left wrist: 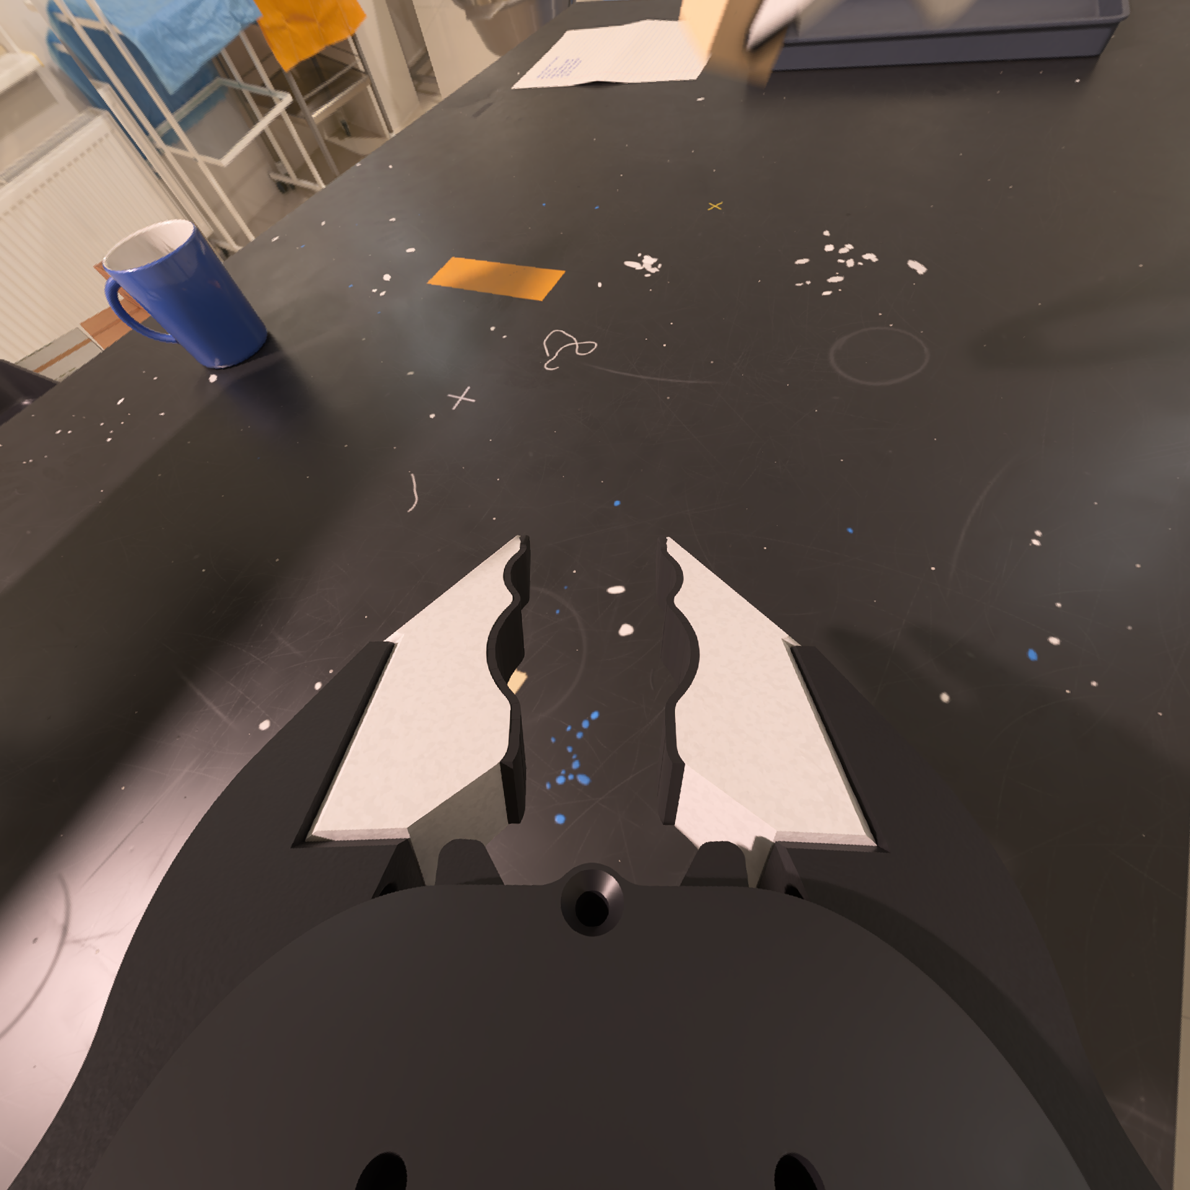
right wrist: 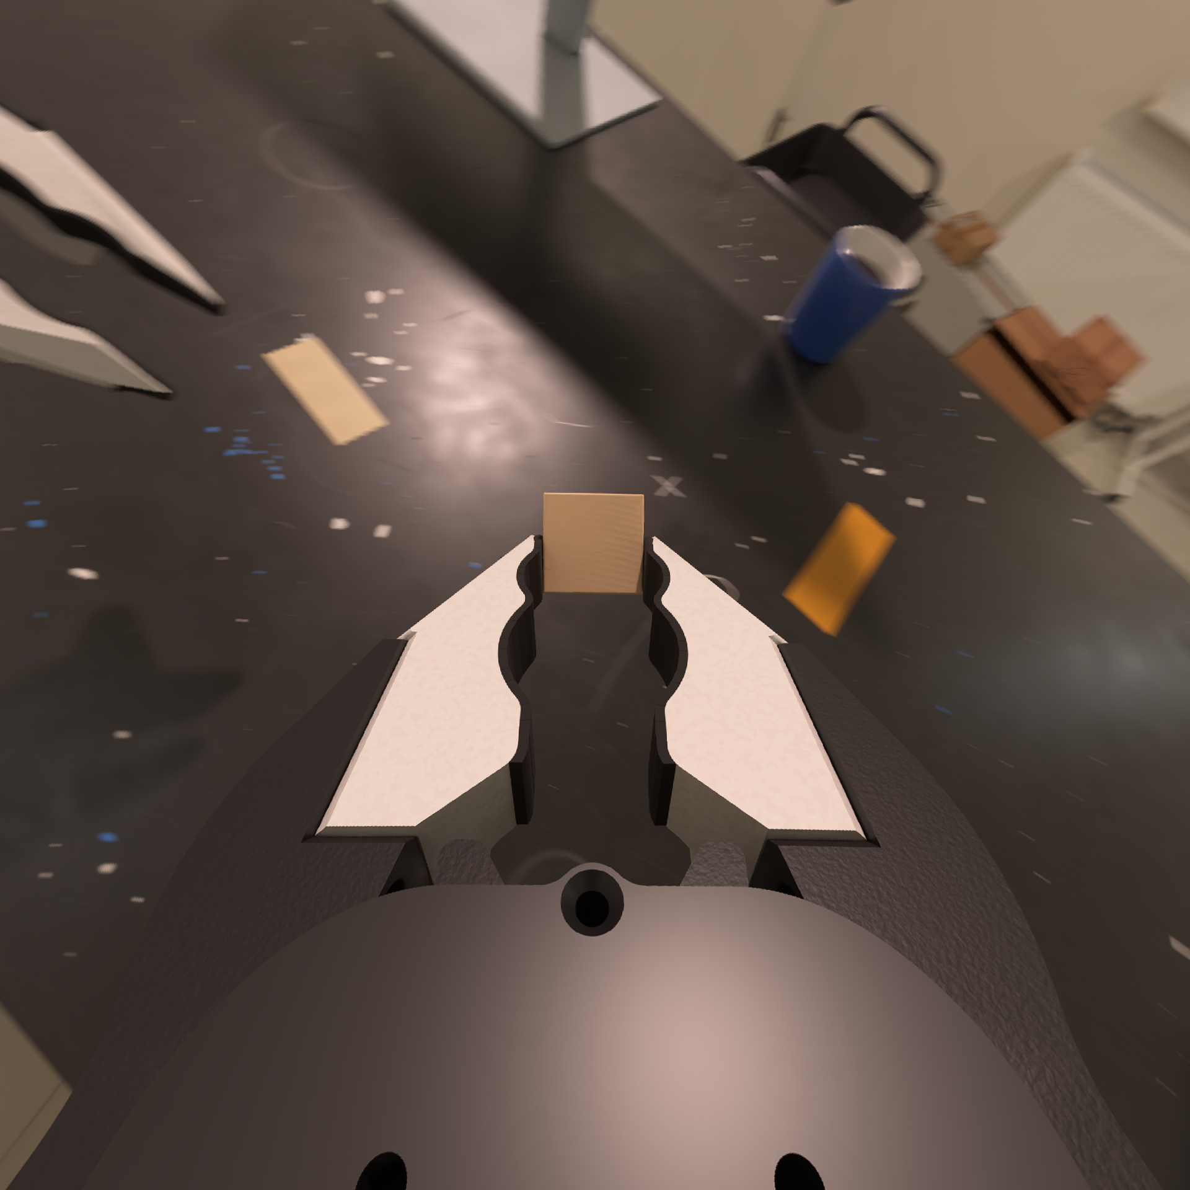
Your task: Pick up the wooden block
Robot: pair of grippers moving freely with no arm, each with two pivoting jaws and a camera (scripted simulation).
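Note:
The wooden block (right wrist: 592, 534) is a light tan cube. My right gripper (right wrist: 592, 550) is shut on it at the fingertips and holds it in the air above the black table (right wrist: 579, 399). In the left wrist view the block (left wrist: 715, 38) shows blurred at the top edge, with a white finger of the right gripper (left wrist: 773, 19) against it. My left gripper (left wrist: 595, 541) is open and empty, low over the table (left wrist: 773, 451). Its fingers also show in the right wrist view (right wrist: 96, 257) at the upper left.
A blue mug (left wrist: 183, 296) stands near the table's left edge and also shows in the right wrist view (right wrist: 843, 290). Orange tape (left wrist: 496, 278) and beige tape (right wrist: 325, 389) lie flat. A paper sheet (left wrist: 618, 55) and a grey-blue tray (left wrist: 966, 38) sit at the far end.

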